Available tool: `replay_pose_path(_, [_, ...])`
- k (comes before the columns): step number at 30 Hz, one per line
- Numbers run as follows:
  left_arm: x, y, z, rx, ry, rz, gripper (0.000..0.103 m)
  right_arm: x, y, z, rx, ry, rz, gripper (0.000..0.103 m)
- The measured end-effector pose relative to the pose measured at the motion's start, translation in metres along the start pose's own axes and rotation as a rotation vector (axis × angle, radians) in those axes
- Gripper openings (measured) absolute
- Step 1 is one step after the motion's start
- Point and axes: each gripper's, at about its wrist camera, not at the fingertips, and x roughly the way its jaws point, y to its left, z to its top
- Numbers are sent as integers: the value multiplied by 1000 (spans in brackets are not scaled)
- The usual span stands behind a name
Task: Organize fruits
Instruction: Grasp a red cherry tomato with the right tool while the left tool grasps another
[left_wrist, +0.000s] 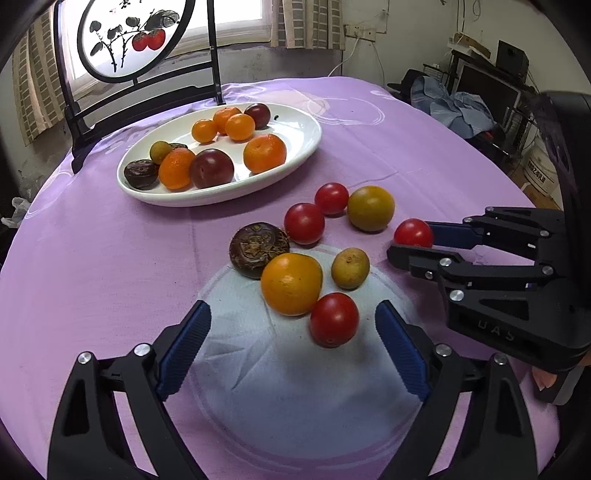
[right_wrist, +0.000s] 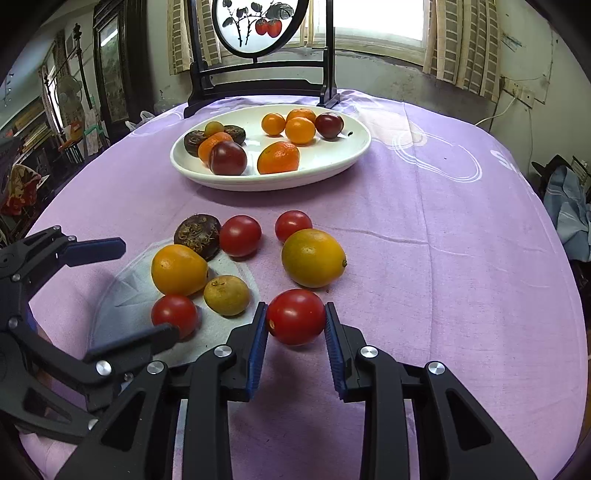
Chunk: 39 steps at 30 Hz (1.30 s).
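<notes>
My right gripper (right_wrist: 296, 319) is shut on a red cherry tomato (right_wrist: 295, 316) low over the purple cloth; it also shows in the left wrist view (left_wrist: 412, 240) with the tomato (left_wrist: 413, 233). My left gripper (left_wrist: 293, 314) is open, its jaws either side of an orange citrus (left_wrist: 291, 283) and a red tomato (left_wrist: 334, 319). Loose nearby lie a small green-yellow fruit (left_wrist: 350, 268), a dark brown wrinkled fruit (left_wrist: 256, 248), two red tomatoes (left_wrist: 304, 223) (left_wrist: 331, 198) and a larger yellow-green citrus (left_wrist: 370, 208). A white oval plate (left_wrist: 295, 114) holds several oranges and dark plums.
A black-framed round painted screen (left_wrist: 129, 37) stands at the table's far edge behind the plate. The round table is covered in purple cloth (left_wrist: 110, 258) with a pale circular patch under the left gripper. Room clutter lies beyond the right edge.
</notes>
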Motion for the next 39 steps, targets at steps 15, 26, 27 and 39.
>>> replay_pose_path(15, [10, -14, -5, -12, 32, -70, 26, -3, 8, -1, -25, -14, -6, 31])
replay_pose_path(26, [2, -12, -3, -16, 17, -81, 26, -6, 8, 0, -25, -27, -5, 31])
replay_pose_path(27, [-1, -10, -2, -19, 8, -82, 26, -6, 8, 0, -25, -28, -7, 31])
replay_pose_path(39, [-21, 12, 11, -85, -102, -18, 26, -14, 9, 2, -21, -89, -5, 31])
